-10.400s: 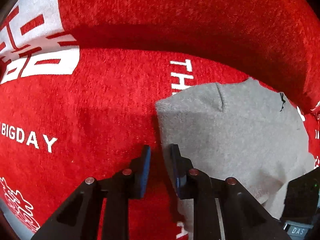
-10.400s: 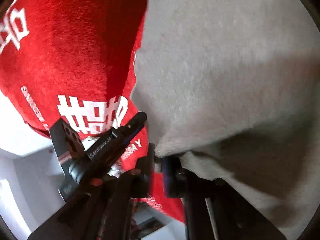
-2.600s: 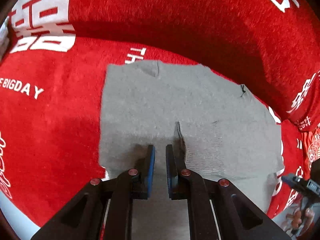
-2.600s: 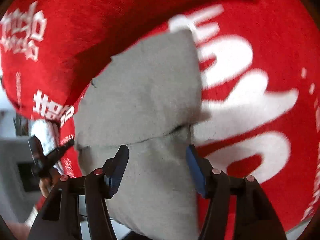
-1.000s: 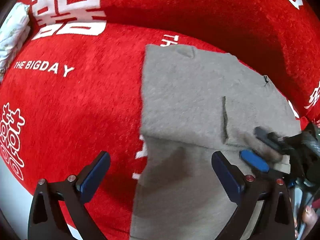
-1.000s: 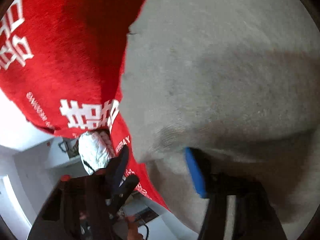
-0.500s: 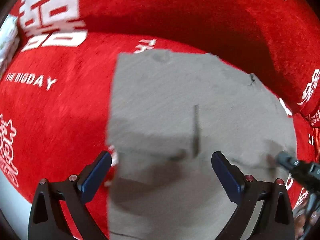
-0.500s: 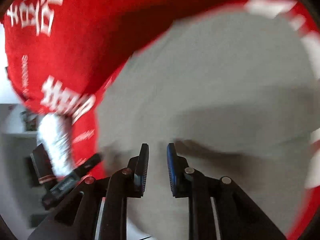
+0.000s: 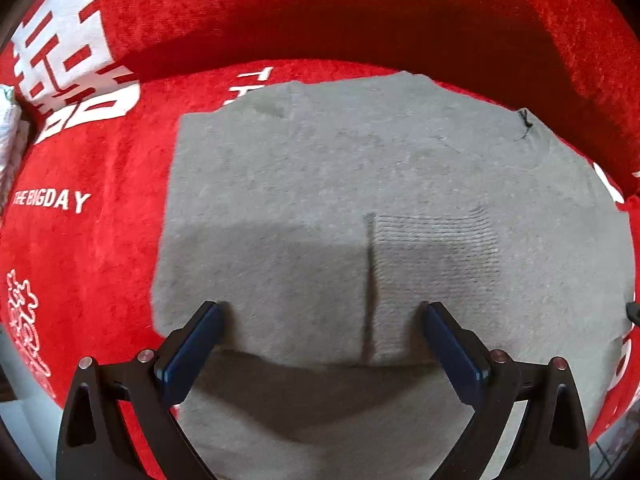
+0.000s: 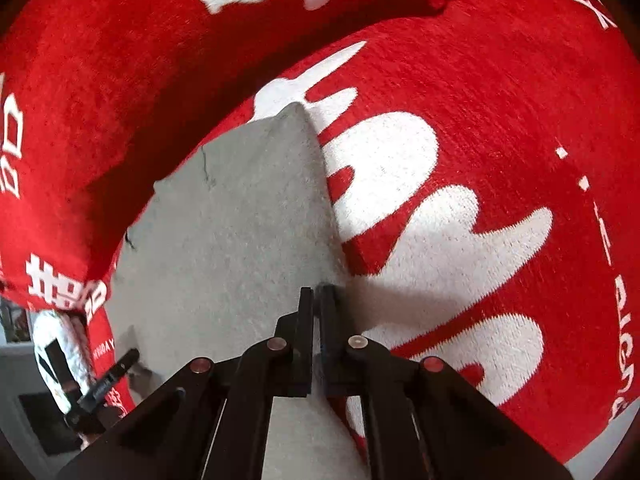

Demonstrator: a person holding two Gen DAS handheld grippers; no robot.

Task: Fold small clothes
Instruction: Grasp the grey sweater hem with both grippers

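Lying flat on a red fuzzy blanket [image 9: 100, 248] with white letters: a small grey knit top [image 9: 320, 184], soft and light, likely floppy and easy to bend. Looks partly folded, with a ribbed cuff [image 9: 436, 248] laid over the middle. Best taken by a thin edge or a corner, not the thick middle. Left tongs [image 9: 320, 332] spread wide above the near fold, pinching nothing. Right tongs [image 10: 316, 300] just squeezed tight at the top's right edge; cannot tell if any cloth is caught between. Might slip and bunch up if pulled too fast.
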